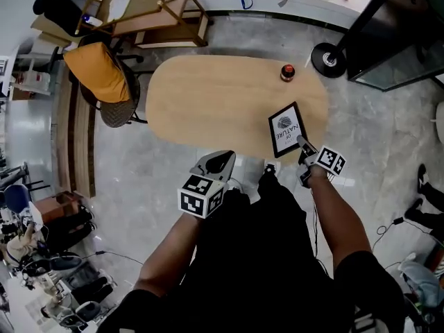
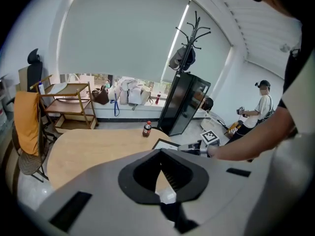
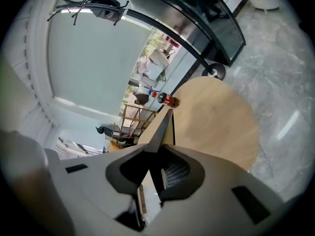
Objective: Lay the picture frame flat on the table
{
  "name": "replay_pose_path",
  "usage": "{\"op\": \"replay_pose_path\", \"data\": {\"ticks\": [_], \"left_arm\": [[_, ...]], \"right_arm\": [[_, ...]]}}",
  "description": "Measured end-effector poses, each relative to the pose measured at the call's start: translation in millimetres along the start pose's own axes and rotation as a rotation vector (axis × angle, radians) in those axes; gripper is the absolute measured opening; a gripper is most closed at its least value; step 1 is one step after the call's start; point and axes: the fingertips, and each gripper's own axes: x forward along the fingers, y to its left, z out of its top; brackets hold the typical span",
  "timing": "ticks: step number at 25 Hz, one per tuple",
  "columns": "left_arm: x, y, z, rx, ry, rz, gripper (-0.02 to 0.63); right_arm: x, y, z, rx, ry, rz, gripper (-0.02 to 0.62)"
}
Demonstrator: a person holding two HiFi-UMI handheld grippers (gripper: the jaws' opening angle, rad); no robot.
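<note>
The black picture frame [image 1: 287, 129] with a white print sits on the right part of the oval wooden table [image 1: 208, 99], near the front edge. My right gripper [image 1: 303, 144] is shut on its near edge. In the right gripper view the picture frame [image 3: 165, 124] runs edge-on out of my right gripper [image 3: 156, 168]. From the left gripper view the picture frame [image 2: 165, 144] looks low over the tabletop; I cannot tell whether it touches. My left gripper [image 1: 220, 159] hovers at the table's front edge, shut and holding nothing, and my left gripper [image 2: 160, 173] shows the same in its own view.
A small dark bottle with a red cap [image 1: 287, 72] stands at the table's far right edge. A chair with an orange jacket [image 1: 104, 71] and a wooden trolley [image 1: 149, 9] are at the far left. A coat stand base [image 1: 328, 59] and a black cabinet [image 1: 395, 26] are far right.
</note>
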Motion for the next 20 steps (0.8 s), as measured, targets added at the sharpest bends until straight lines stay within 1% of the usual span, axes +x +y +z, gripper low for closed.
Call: {"op": "replay_pose_path", "data": {"ticks": [2,4,8,10,11,12,13,15,16,18,20], "left_arm": [[14,6,0,0.003,0.025,-0.001,0.005],[27,11,0,-0.015,0.041,-0.003,0.005],[47,18,-9,-0.034,0.08,-0.009,0.005],[54,24,-18,-0.042,0.102,-0.004,0.005],[55,27,-23,-0.052,0.111,-0.001,0.005],[55,29,-27,-0.064,0.118,0.002,0.005],[54,31,-30,-0.075,0.123,0.005,0.005],[51,34,-36,-0.091,0.132,0.011,0.005],[50,35,-39,-0.096,0.136,0.014,0.005],[47,39,-44,-0.105,0.142,0.024,0.005],[45,44,-49,-0.119,0.145,0.035,0.005]], "right_arm": [[26,-6,13,0.041,-0.042,0.01,0.052],[51,-12,24,0.091,-0.093,0.02,0.052],[91,-42,36,0.228,-0.212,0.008,0.052],[107,-64,28,0.258,-0.208,-0.039,0.052],[113,-73,19,0.241,-0.176,-0.071,0.062],[118,-79,8,0.201,-0.125,-0.099,0.076],[122,-84,-5,0.143,-0.06,-0.12,0.11],[126,-91,-31,-0.014,0.089,-0.15,0.199],[128,-94,-43,-0.098,0.164,-0.166,0.227],[131,-106,-64,-0.253,0.304,-0.219,0.252],[133,-124,-79,-0.404,0.44,-0.318,0.252]]}}
